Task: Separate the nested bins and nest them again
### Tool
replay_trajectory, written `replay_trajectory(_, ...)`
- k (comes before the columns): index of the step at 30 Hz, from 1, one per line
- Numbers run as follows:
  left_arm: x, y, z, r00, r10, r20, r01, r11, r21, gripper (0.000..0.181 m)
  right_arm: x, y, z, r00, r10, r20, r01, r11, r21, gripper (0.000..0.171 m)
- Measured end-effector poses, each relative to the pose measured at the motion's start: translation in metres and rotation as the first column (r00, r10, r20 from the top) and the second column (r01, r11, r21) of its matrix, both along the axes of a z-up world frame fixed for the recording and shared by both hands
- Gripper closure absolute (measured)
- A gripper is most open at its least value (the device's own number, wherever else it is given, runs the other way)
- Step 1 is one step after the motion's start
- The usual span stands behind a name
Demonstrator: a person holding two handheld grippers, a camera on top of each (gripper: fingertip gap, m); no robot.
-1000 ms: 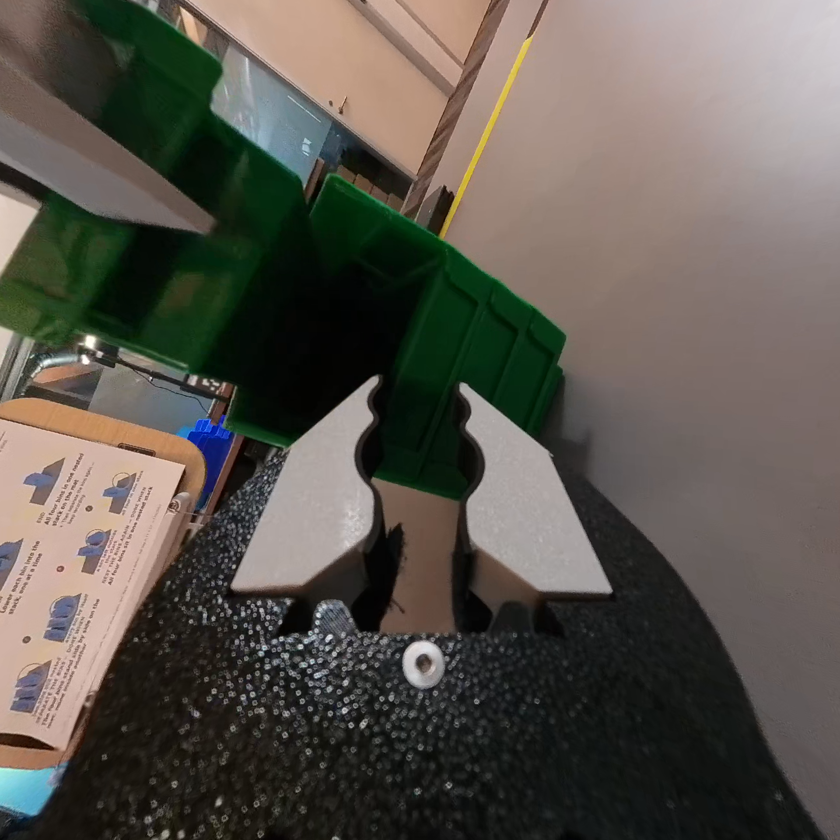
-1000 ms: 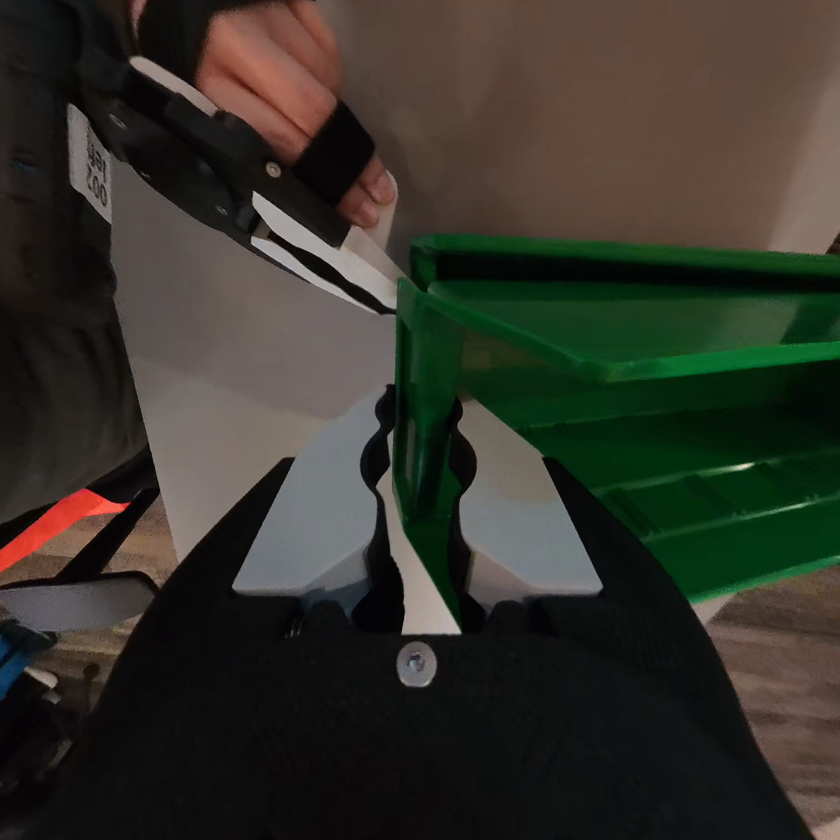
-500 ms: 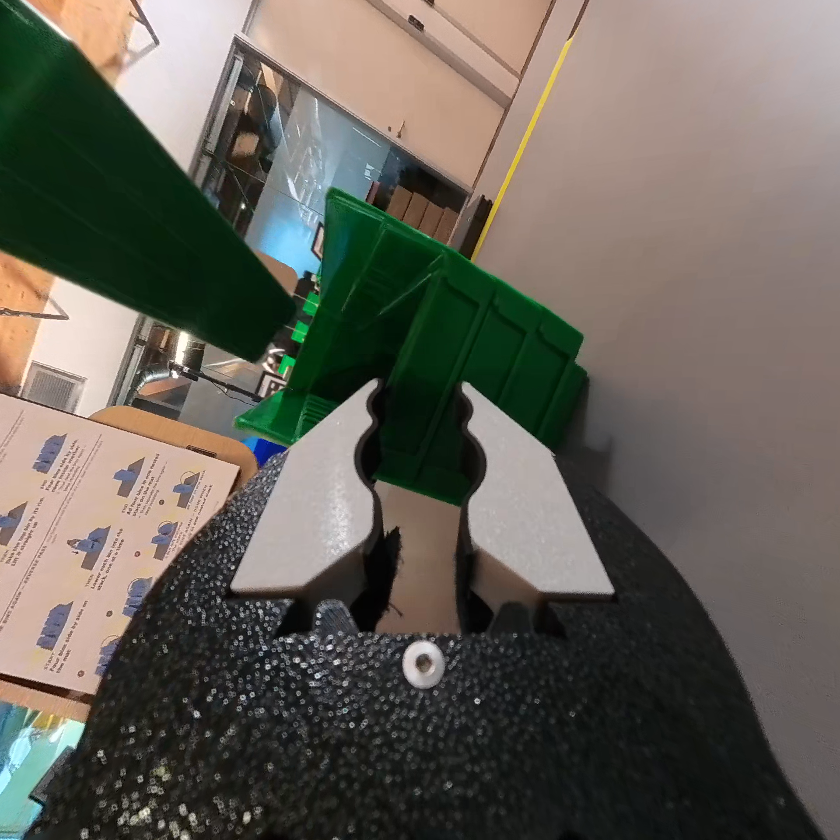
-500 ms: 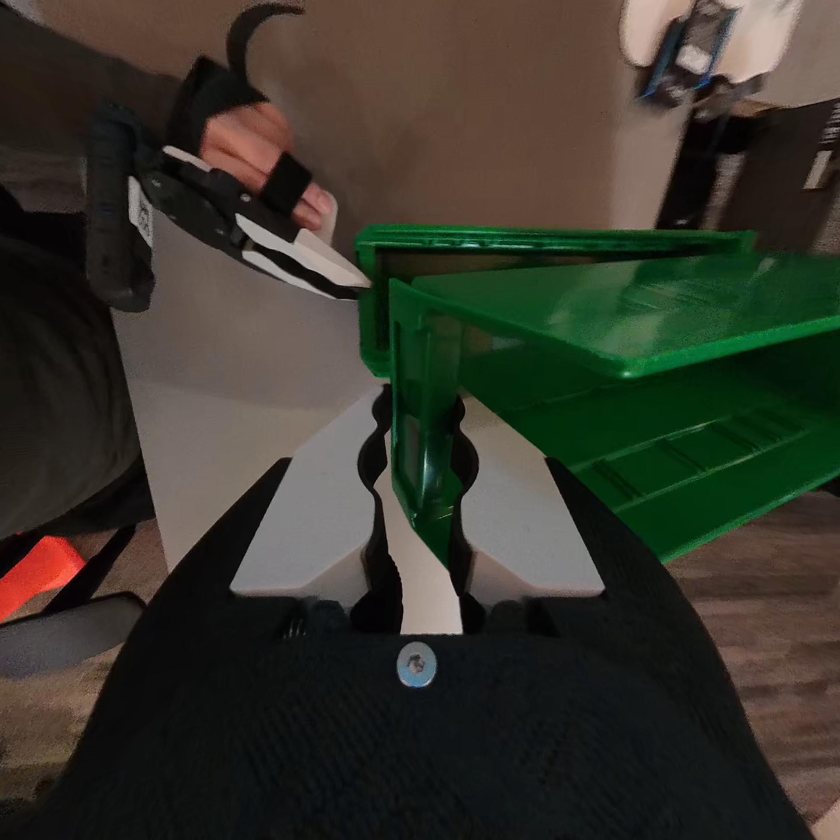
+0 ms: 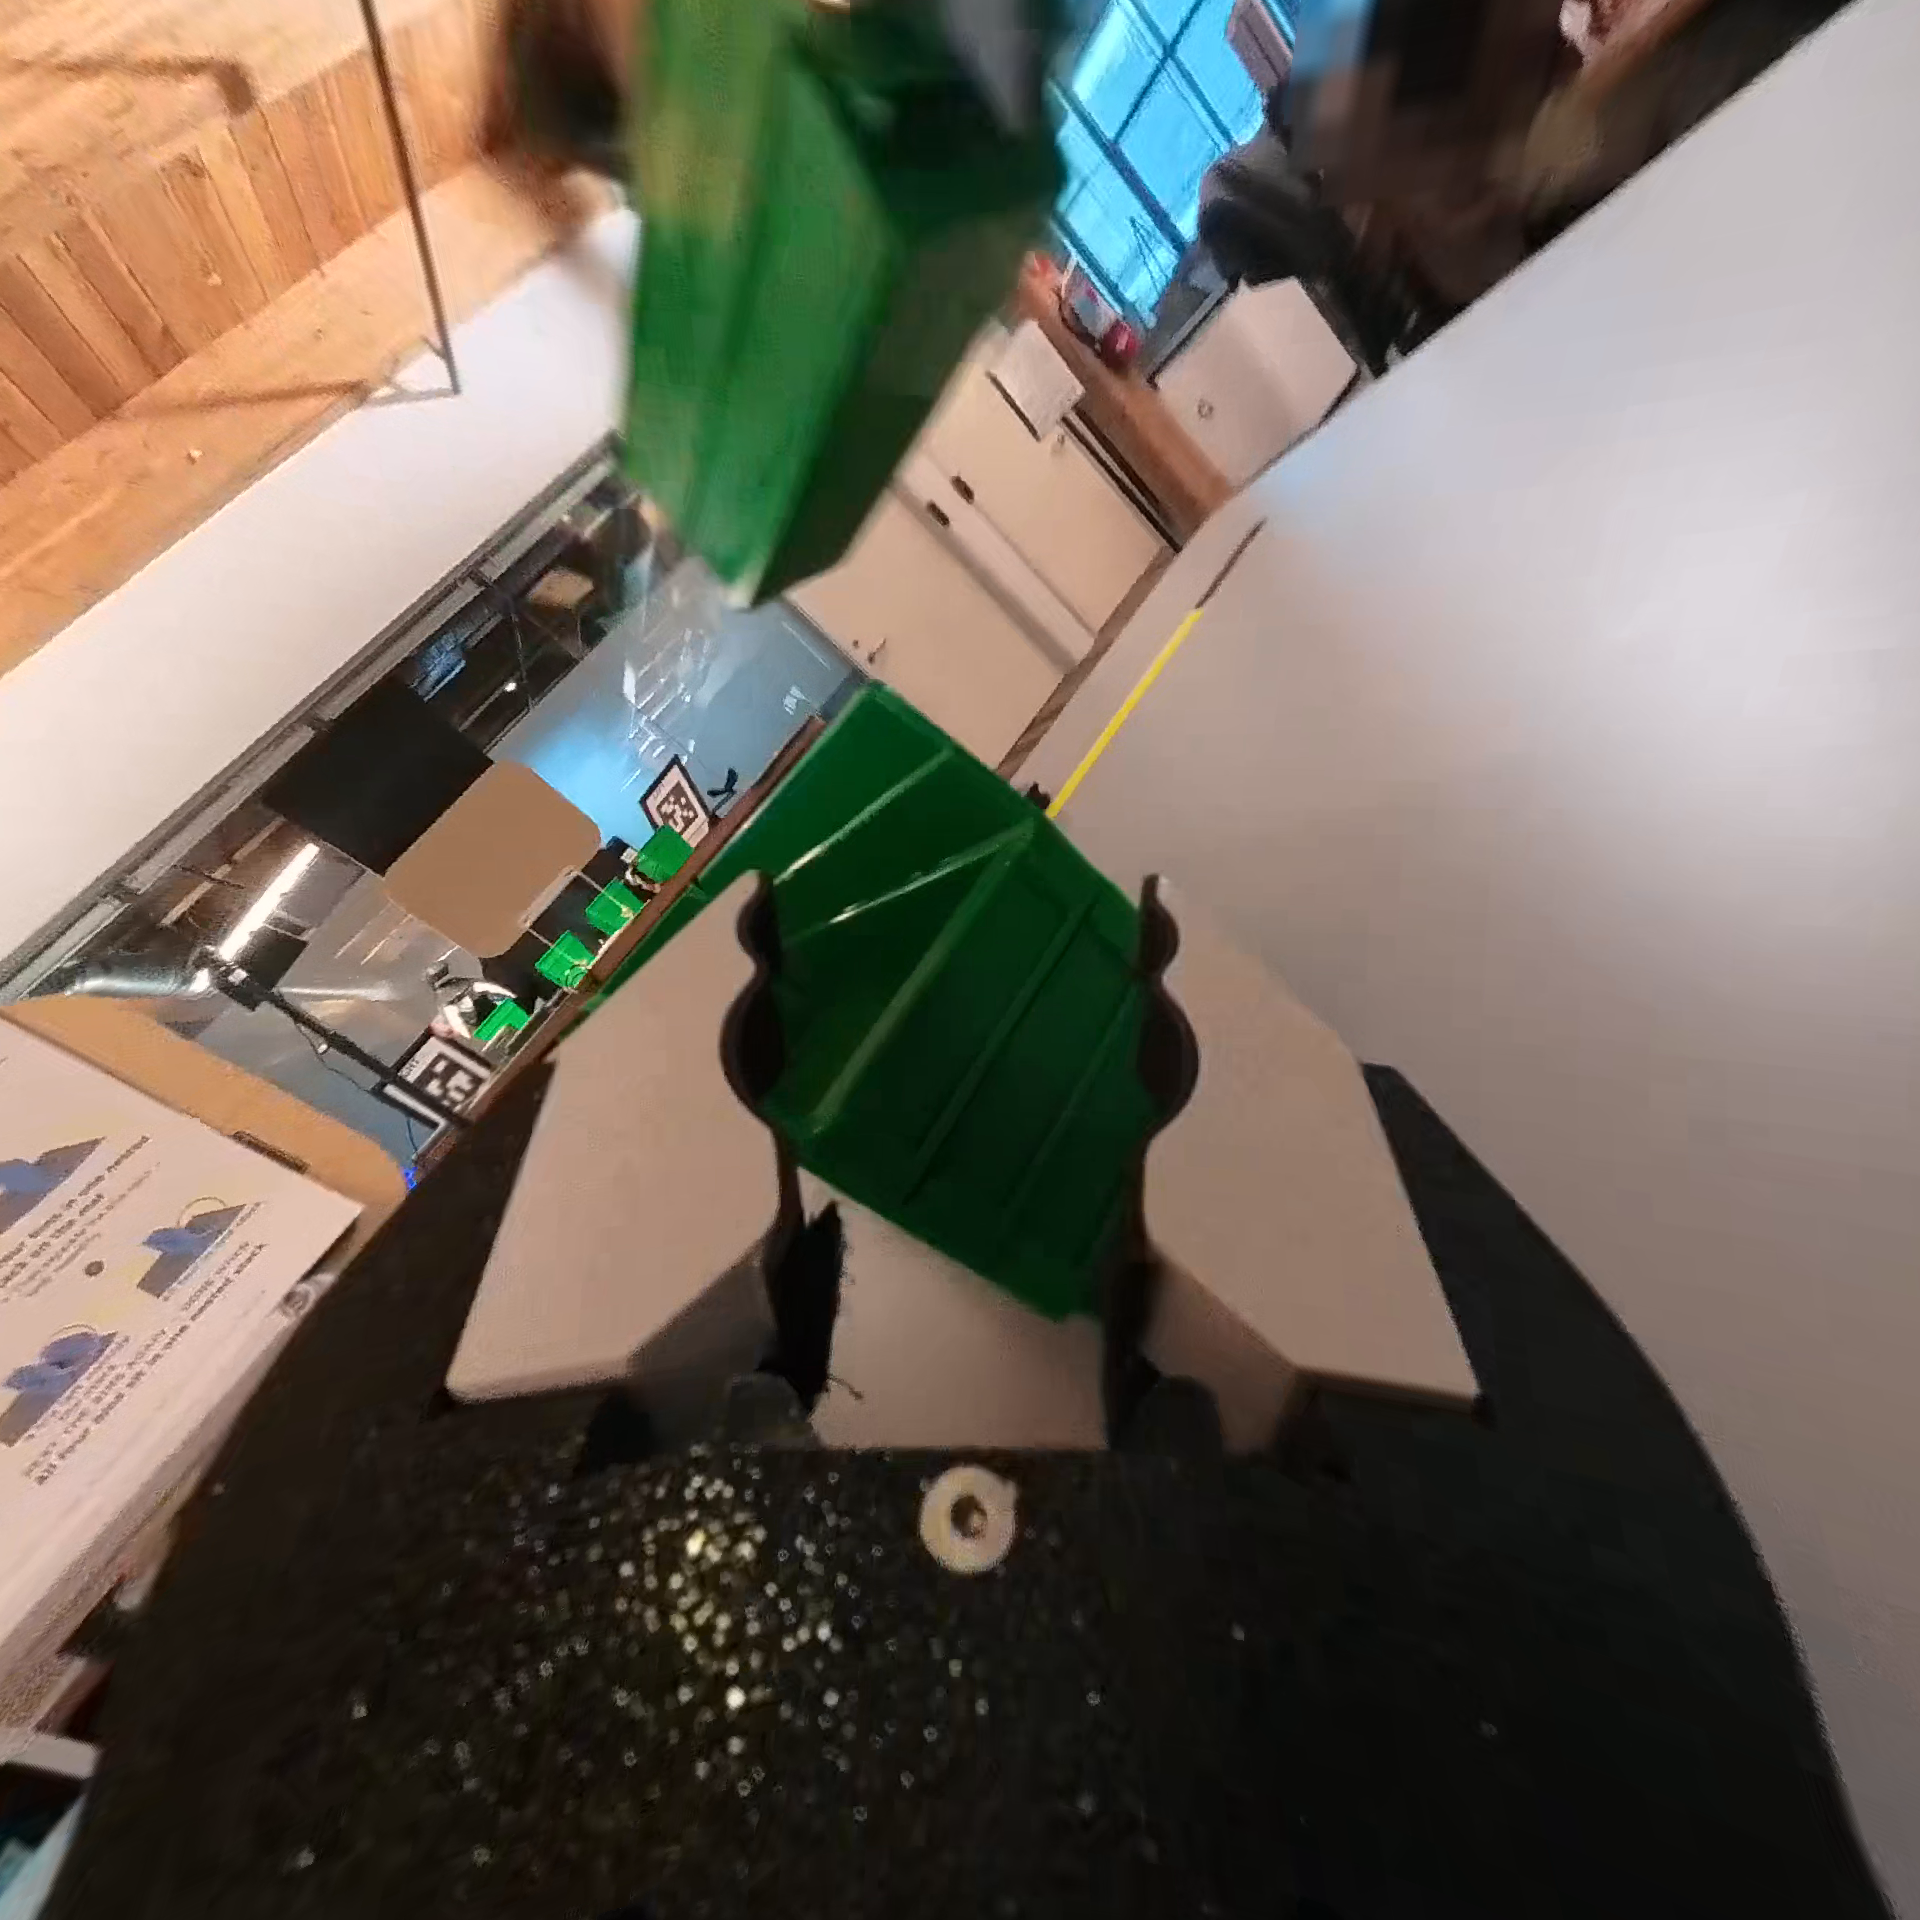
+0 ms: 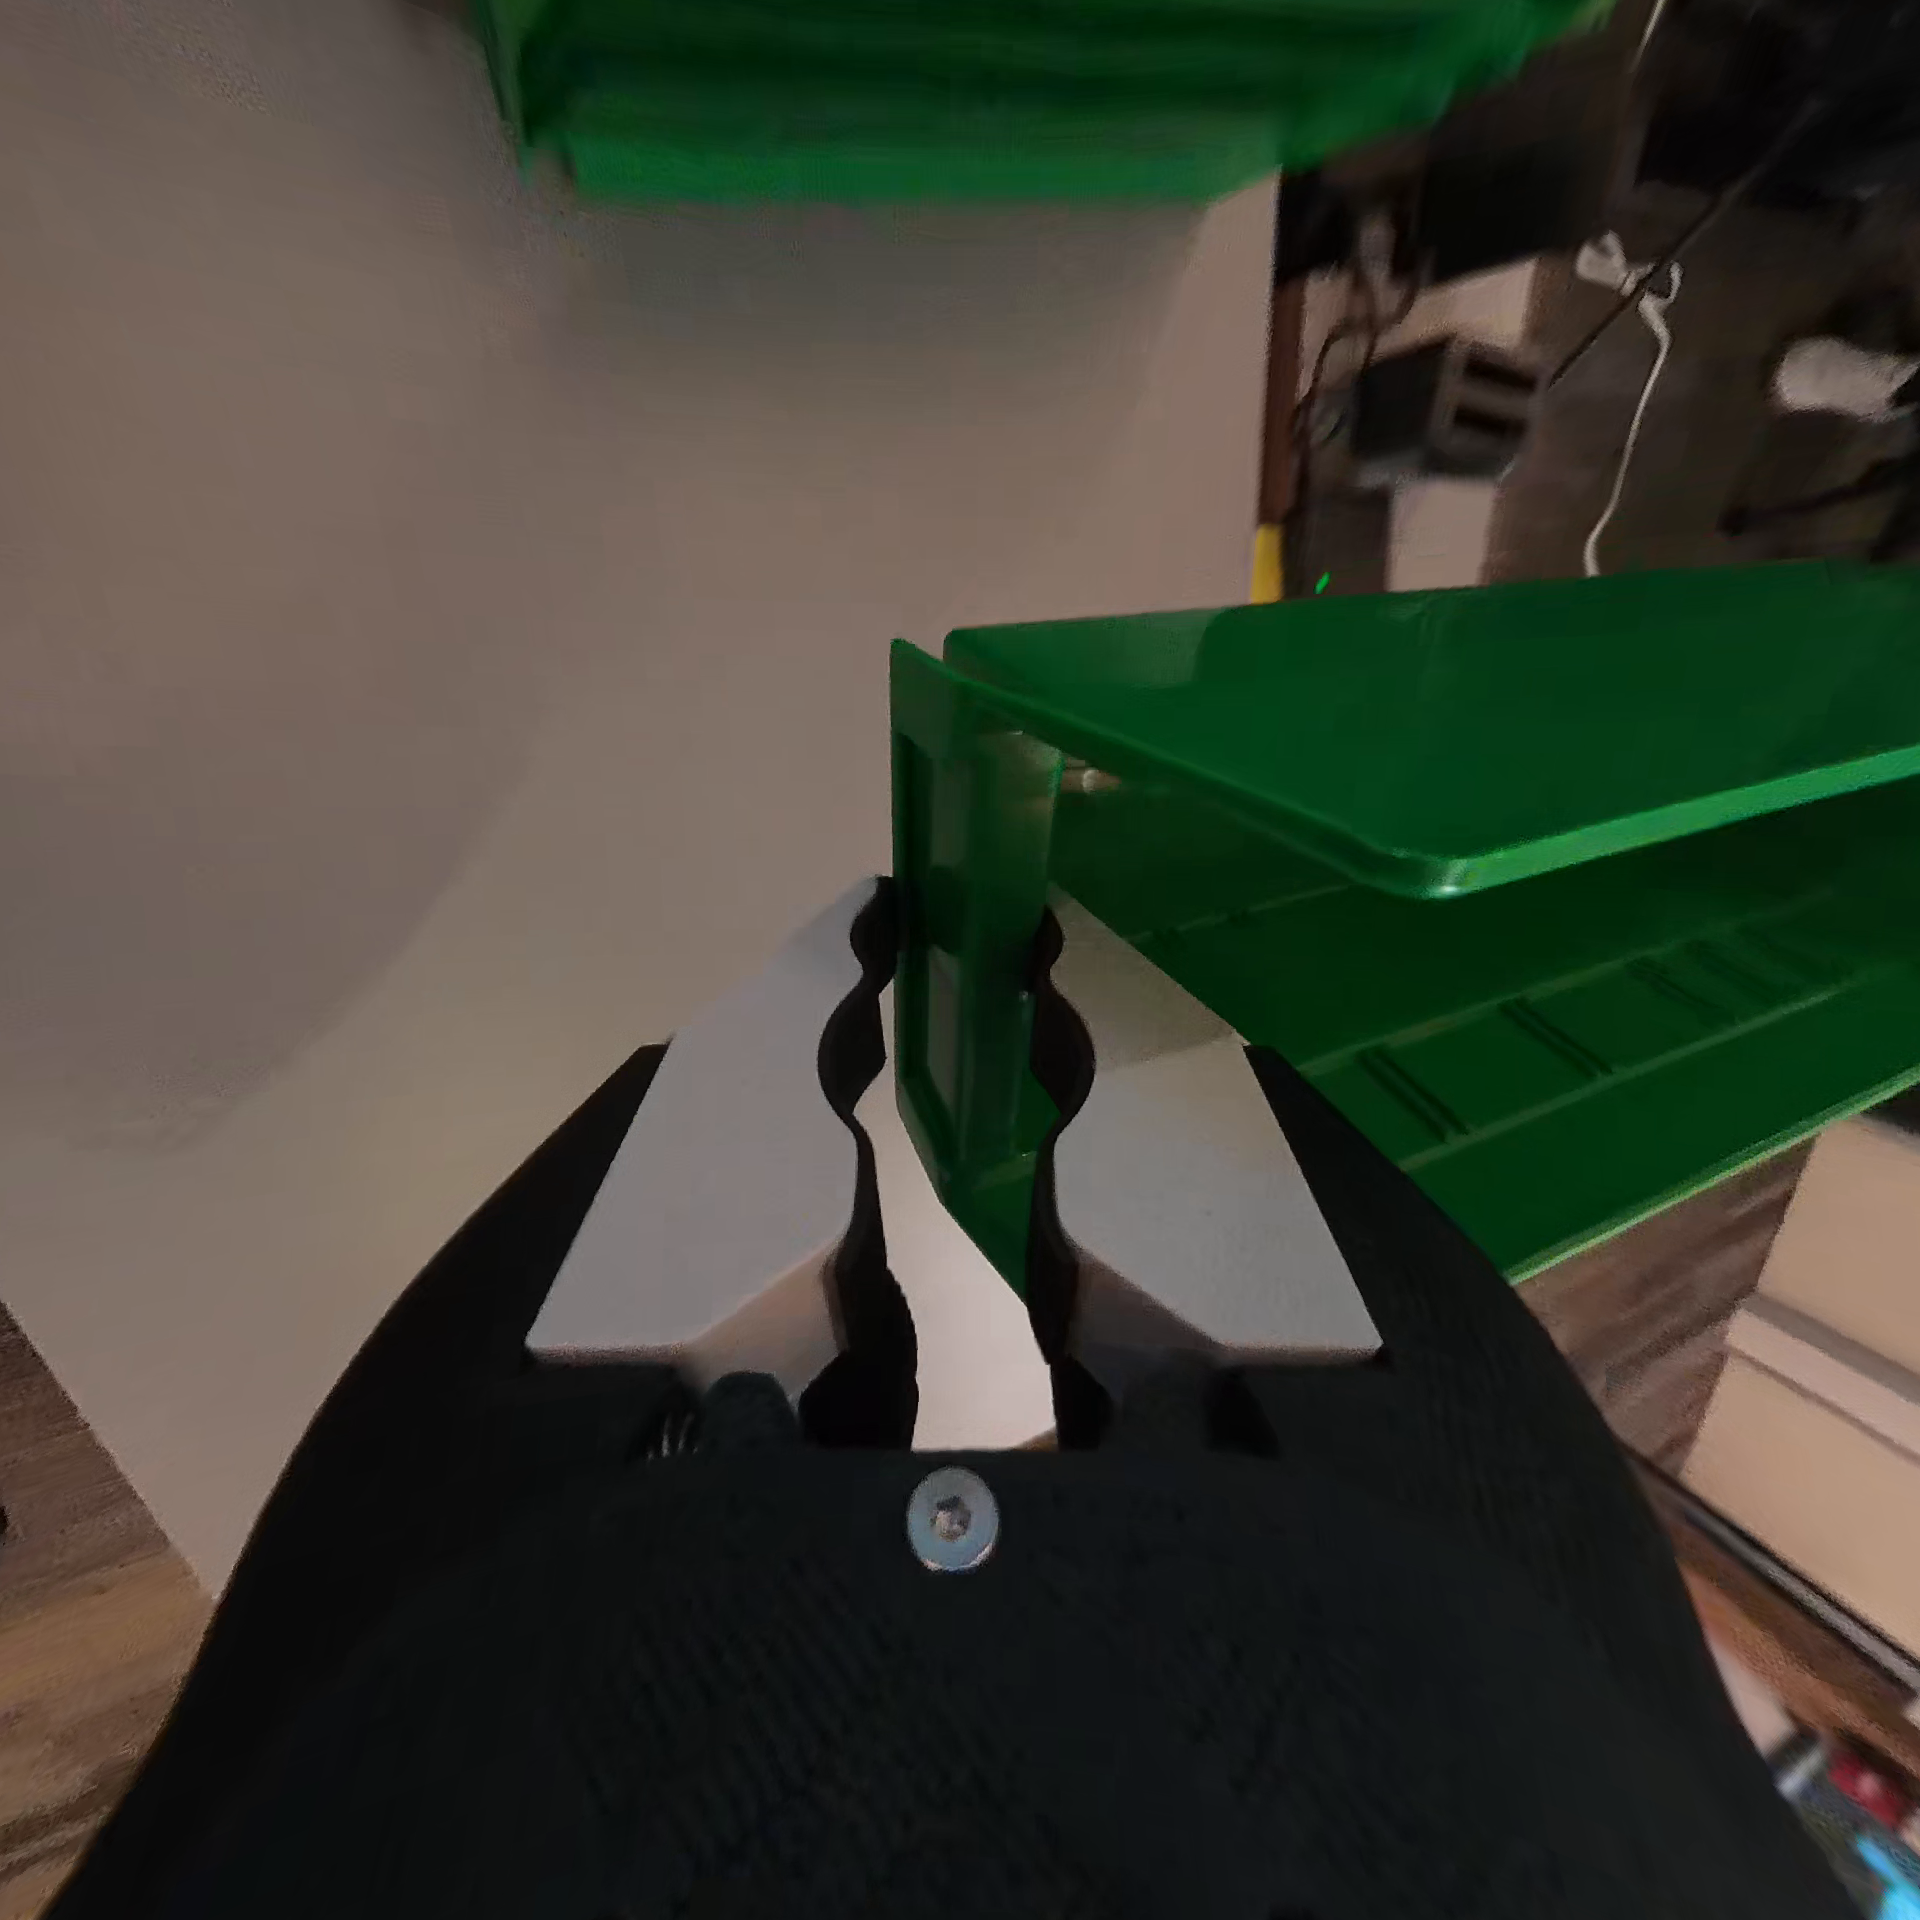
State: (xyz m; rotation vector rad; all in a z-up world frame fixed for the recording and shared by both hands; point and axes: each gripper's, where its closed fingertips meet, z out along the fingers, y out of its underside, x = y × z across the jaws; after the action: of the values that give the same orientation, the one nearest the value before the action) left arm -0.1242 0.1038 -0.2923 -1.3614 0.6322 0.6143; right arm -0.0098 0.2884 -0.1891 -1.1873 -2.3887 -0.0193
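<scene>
1. Right wrist view: my right gripper point(image 6: 961, 1049) is clamped on the end wall of a green bin point(image 6: 1455, 831) at frame centre; that bin runs off to the right, lifted clear of the white table point(image 6: 416, 623).
2. A blurred green stack point(image 6: 883, 104) sits along the top edge of the same view.
3. Left wrist view: my left gripper point(image 5: 951, 1039) is spread wide and holds nothing; the remaining bins point(image 5: 935, 987) lie between and beyond its fingers on the table.
4. The lifted bin point(image 5: 790, 312) shows blurred at upper centre.
5. Step, as I judge it: separation, one bin just pulled free.
6. Next move calls for setting this bin down apart from the stack, then re-gripping the stack.
</scene>
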Motion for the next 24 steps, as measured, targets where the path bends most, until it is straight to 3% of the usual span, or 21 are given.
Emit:
replay_trajectory(7,-0.026,-0.013,0.023,0.991,0.055,0.121,-0.074,0.986,0.153,0.108,0.110,0.057,-0.109,0.988,-0.130,0.079,0.124,0.989,0.076,0.149)
replay_trajectory(12,-0.044,-0.015,0.020,0.979,0.113,0.170,-0.141,0.977,0.158,0.108,0.170,0.088,-0.163,0.971,-0.180,0.157,0.166,0.981,0.099,0.149)
replay_trajectory(24,-0.056,-0.007,0.006,0.968,0.198,0.151,-0.214,0.972,0.094,0.110,0.251,0.150,-0.206,0.941,-0.209,0.268,0.144,0.960,0.240,0.149)
